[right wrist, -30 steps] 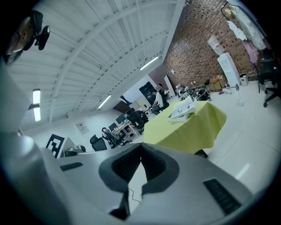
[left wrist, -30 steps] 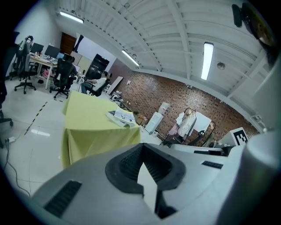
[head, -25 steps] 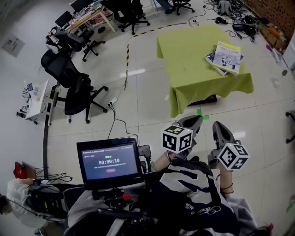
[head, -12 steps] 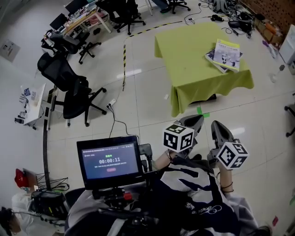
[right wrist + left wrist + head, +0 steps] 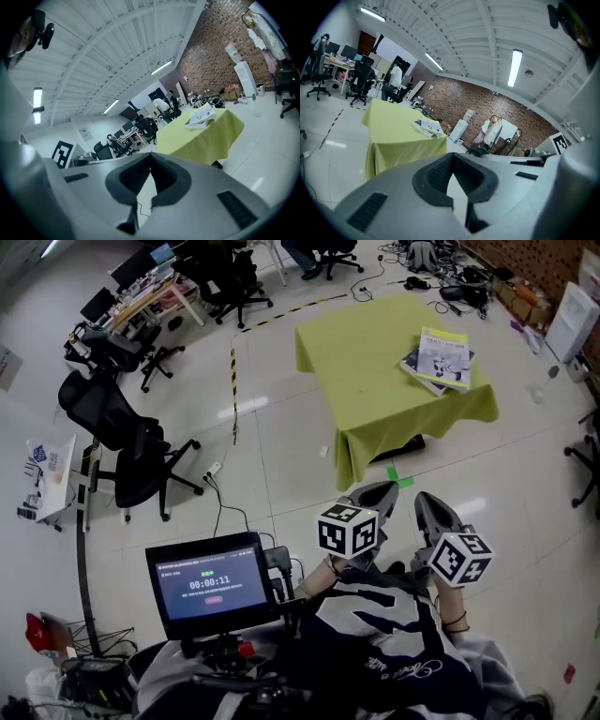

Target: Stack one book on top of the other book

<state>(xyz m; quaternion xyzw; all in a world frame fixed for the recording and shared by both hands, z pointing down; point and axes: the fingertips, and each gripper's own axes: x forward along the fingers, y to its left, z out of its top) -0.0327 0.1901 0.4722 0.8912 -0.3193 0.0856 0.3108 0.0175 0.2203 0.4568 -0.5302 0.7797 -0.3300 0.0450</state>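
Two books lie on the far right corner of a table under a yellow-green cloth [image 5: 375, 362]. The top book [image 5: 443, 345], pale with a yellow edge, rests on a darker book [image 5: 413, 359] that sticks out at its left. Both grippers hang over the floor, well short of the table. My left gripper [image 5: 384, 491] is shut with nothing in it, and my right gripper [image 5: 427, 504] beside it is also shut and holds nothing. The left gripper view shows the shut jaws [image 5: 451, 157] and the distant books [image 5: 427, 125]. In the right gripper view the shut jaws [image 5: 150, 158] point toward the books [image 5: 201, 115].
Black office chairs [image 5: 141, 451] stand at the left. A small screen [image 5: 208, 584] is mounted in front of the person's chest. A yellow-black tape line [image 5: 233, 381] and a cable [image 5: 220, 512] run over the tiled floor. A green tape mark [image 5: 398, 474] lies by the table's near edge.
The head view has swung, so the table and books sit further left and higher in the picture. Both grippers have sunk a little and stay shut.
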